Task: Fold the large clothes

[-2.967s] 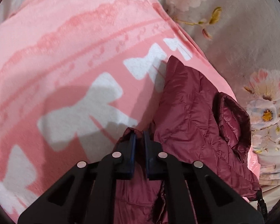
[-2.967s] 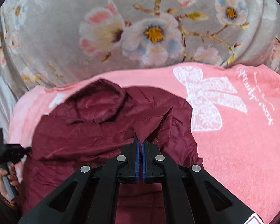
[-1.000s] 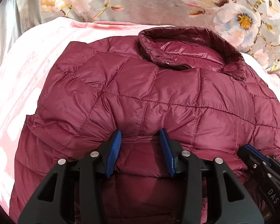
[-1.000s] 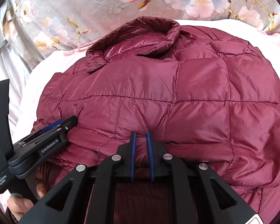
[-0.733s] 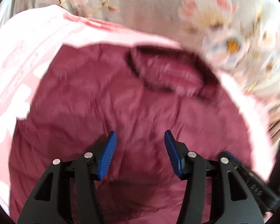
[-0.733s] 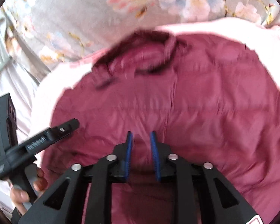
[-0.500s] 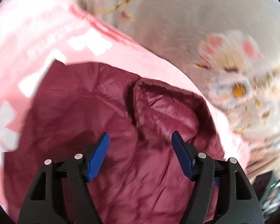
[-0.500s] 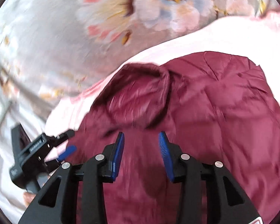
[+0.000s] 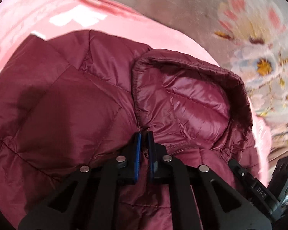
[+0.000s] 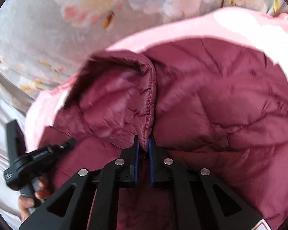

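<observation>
Left gripper (image 9: 144,134): now clamped on maroon quilted puffer jacket (image 9: 67,105), beside its collar (image 9: 192,95).
Right gripper (image 10: 143,140): now clamped on collar edge; next fold can start.

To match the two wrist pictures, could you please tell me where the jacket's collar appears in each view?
Left wrist view: the collar fills the centre-right, running up and right from the left claw, which is shut on the jacket fabric at its base.
Right wrist view: the collar lies centre-left, its stitched edge coming down into the shut right claw.
Shared landmark: the pink blanket beyond the collar.
</observation>
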A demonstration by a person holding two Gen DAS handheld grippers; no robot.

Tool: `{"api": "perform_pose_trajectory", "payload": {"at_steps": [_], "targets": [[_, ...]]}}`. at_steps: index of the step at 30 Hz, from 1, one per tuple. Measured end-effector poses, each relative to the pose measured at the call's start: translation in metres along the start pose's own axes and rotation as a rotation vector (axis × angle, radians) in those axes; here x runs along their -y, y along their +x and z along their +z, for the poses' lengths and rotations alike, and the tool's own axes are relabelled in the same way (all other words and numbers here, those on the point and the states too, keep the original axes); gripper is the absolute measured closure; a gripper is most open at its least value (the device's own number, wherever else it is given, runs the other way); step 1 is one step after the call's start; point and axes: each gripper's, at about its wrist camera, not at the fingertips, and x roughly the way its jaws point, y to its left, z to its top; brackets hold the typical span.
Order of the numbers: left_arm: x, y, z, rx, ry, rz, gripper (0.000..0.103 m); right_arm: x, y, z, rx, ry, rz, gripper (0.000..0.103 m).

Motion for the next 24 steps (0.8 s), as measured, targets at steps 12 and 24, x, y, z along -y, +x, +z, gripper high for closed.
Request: {"api": "perform_pose_trajectory", "payload": {"at_steps": [12, 24], "targets": [[0.005, -0.002, -0.011, 0.077, 0.092, 0.058, 0.096, 0.002, 0.005, -0.007, 0.026, -0.05, -0.012, 0.099], [0.0, -0.068, 0.053, 0.124, -0.025, -0.005, 0.079, -0.001, -0.059, 0.048, 0.14, 0.113, -0.011, 0.086]]}}
